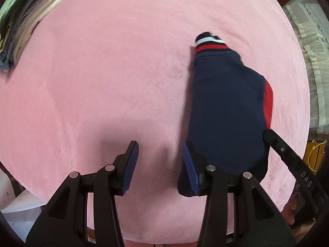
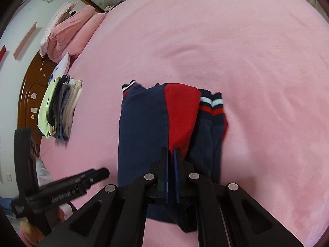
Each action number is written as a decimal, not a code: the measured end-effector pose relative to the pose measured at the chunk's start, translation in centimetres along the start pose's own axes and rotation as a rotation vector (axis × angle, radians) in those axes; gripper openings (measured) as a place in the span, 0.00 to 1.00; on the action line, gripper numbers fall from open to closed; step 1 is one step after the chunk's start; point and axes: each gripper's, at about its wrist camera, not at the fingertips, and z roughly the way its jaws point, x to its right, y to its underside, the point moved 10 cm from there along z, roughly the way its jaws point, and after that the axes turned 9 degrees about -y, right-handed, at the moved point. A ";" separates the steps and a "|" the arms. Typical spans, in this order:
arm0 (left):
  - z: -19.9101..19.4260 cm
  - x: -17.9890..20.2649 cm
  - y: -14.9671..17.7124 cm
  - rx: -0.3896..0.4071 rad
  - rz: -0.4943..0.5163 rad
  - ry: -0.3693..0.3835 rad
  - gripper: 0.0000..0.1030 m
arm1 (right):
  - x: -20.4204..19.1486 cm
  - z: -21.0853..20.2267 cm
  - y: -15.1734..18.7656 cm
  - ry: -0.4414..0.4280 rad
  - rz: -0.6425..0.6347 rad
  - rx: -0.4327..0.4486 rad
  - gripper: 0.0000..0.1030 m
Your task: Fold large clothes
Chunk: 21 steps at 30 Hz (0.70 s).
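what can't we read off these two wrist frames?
- Near hem of the navy-and-red garment: right wrist view, hidden under the right gripper.
- Whether the shut right gripper pinches cloth: its own fingers cover the contact.
- Garment's right edge: left wrist view, the right gripper's body crosses it.
- Folded clothes pile: cut by the left wrist frame edge; item count unclear.
- Left gripper: open over pink bedspread; height unclear.
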 end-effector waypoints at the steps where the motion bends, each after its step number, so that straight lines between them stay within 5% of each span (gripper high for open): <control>1: 0.1 0.0 0.1 -0.006 0.000 0.000 0.40 | 0.1 -0.4 0.3 0.023 0.004 -0.005 0.04; 7: -0.3 0.4 0.0 0.002 0.018 0.010 0.40 | 3.3 -2.3 1.3 0.153 0.057 0.018 0.04; 15: -1.0 1.6 -0.1 0.020 0.103 0.034 0.40 | 7.1 0.6 3.2 0.358 0.007 -0.035 0.04; 21: -2.0 2.9 -0.9 0.062 0.208 0.055 0.40 | 6.0 -3.6 1.4 0.284 0.070 0.056 0.05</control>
